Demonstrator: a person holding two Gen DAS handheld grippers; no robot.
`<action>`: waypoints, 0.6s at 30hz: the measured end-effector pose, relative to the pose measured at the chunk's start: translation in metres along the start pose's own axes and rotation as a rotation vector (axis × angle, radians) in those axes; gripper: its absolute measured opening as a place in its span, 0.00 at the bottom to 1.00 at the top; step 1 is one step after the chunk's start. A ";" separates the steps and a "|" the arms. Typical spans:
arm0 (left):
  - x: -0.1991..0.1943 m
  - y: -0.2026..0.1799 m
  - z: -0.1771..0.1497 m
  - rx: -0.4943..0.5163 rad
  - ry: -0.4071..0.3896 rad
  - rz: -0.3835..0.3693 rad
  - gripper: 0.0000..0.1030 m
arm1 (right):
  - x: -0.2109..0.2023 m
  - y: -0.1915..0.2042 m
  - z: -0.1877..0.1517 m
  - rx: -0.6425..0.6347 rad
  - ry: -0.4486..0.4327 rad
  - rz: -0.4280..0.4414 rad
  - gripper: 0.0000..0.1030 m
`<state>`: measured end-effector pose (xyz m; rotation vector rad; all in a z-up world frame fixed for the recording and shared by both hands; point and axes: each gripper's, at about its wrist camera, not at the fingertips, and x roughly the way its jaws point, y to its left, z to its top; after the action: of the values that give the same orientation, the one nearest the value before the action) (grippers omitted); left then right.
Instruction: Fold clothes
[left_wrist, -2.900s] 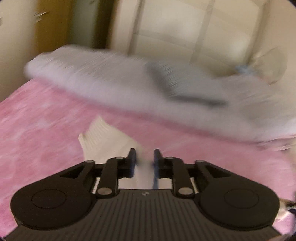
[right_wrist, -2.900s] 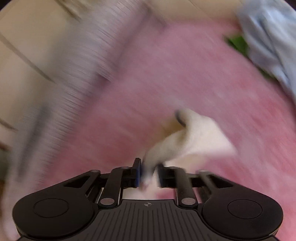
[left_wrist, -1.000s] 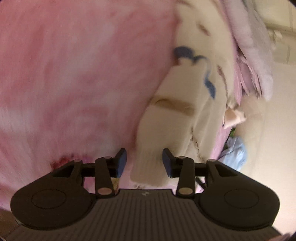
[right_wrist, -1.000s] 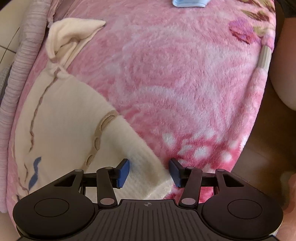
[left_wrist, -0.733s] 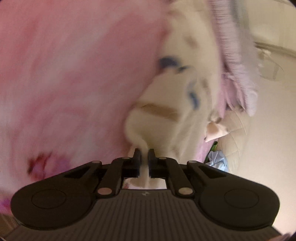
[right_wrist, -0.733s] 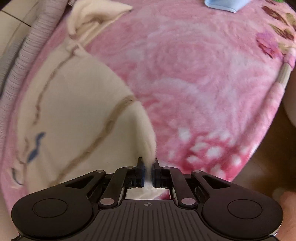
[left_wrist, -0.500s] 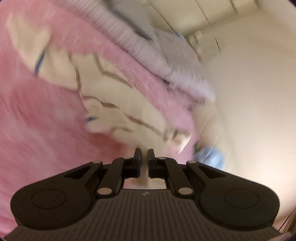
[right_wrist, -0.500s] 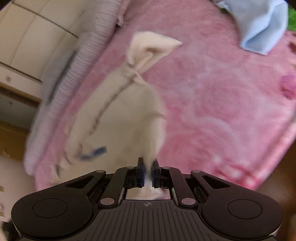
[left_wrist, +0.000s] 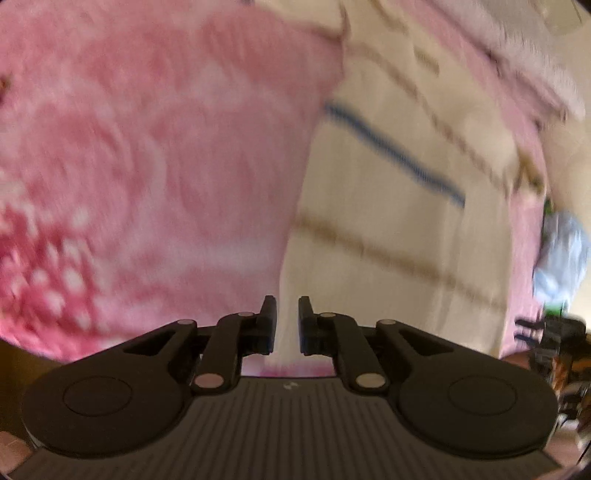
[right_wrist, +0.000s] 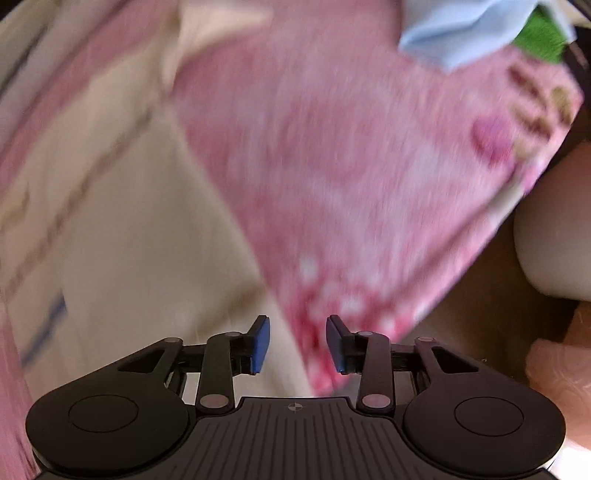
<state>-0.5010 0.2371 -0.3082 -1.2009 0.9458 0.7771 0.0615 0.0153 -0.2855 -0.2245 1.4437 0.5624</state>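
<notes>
While both frames are blurred, a cream garment (left_wrist: 388, 229) lies spread on a pink blanket (left_wrist: 147, 147), reaching to both grippers.

From the left wrist view, the left gripper (left_wrist: 283, 319) has its jaws parted by a narrow gap, and the garment's near edge runs into that gap; whether the fingers pinch the cloth cannot be told through the blur. From the right wrist view, the right gripper (right_wrist: 297, 343) is spread wide with nothing grasped: the cream garment (right_wrist: 140, 236) lies under and beyond its left finger, its edge crossing the gap, with pink blanket (right_wrist: 351, 166) beyond the right finger. A pale blue cloth (right_wrist: 454, 29) sits on the blanket's far part, well apart from the garment, beside something green (right_wrist: 539, 37).
</notes>
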 end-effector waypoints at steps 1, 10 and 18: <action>-0.004 0.000 0.012 -0.010 -0.031 -0.001 0.08 | -0.003 0.003 0.007 0.011 -0.029 0.000 0.39; 0.001 0.037 0.132 -0.144 -0.264 0.026 0.24 | 0.035 0.061 0.063 0.011 -0.097 0.037 0.40; 0.008 0.132 0.257 -0.414 -0.459 0.002 0.26 | 0.049 0.102 0.083 0.037 -0.134 0.003 0.41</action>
<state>-0.5680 0.5157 -0.3460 -1.2925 0.4161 1.2278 0.0850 0.1528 -0.3033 -0.1521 1.3232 0.5425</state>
